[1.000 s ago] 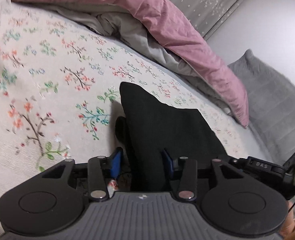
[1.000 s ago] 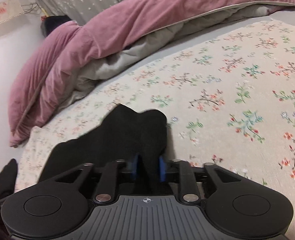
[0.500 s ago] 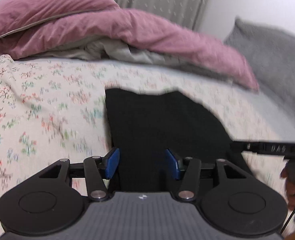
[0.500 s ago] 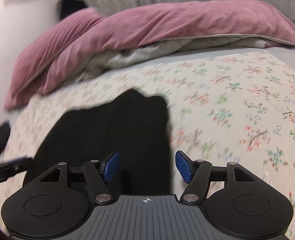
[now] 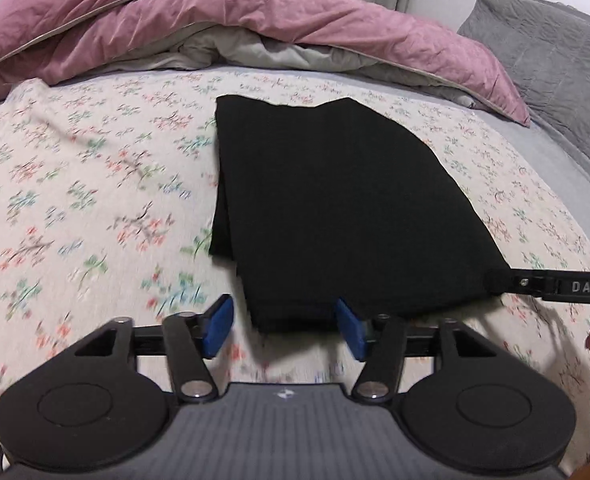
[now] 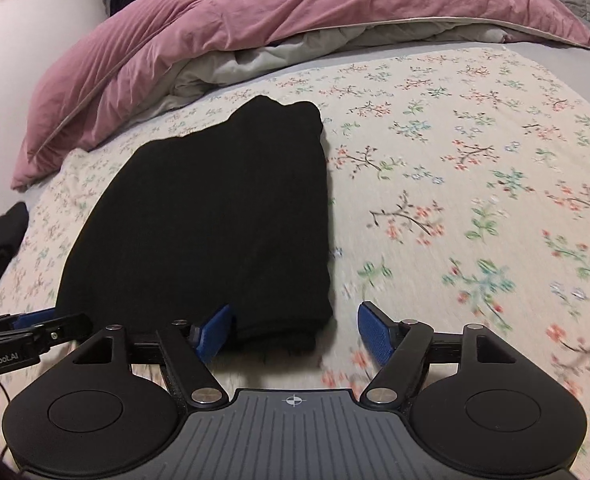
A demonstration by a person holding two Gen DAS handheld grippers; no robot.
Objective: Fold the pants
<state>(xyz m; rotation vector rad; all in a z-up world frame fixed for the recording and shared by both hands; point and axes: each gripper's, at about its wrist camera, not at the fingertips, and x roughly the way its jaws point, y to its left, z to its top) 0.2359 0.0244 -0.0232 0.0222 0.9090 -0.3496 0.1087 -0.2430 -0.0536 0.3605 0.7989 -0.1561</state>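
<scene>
Left wrist view alone shows a grey pillow; both hand-held grippers, left and right, have just opened wide, tilted down over the folded black pants.

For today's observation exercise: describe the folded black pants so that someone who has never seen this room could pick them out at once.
Start at the bed, where a bunched pink duvet lies along the far side. In front of it spreads a cream floral bedspread, and on that lie the black pants, folded flat into a rough rectangle. They are the only plain dark thing on the flowered cloth.
</scene>
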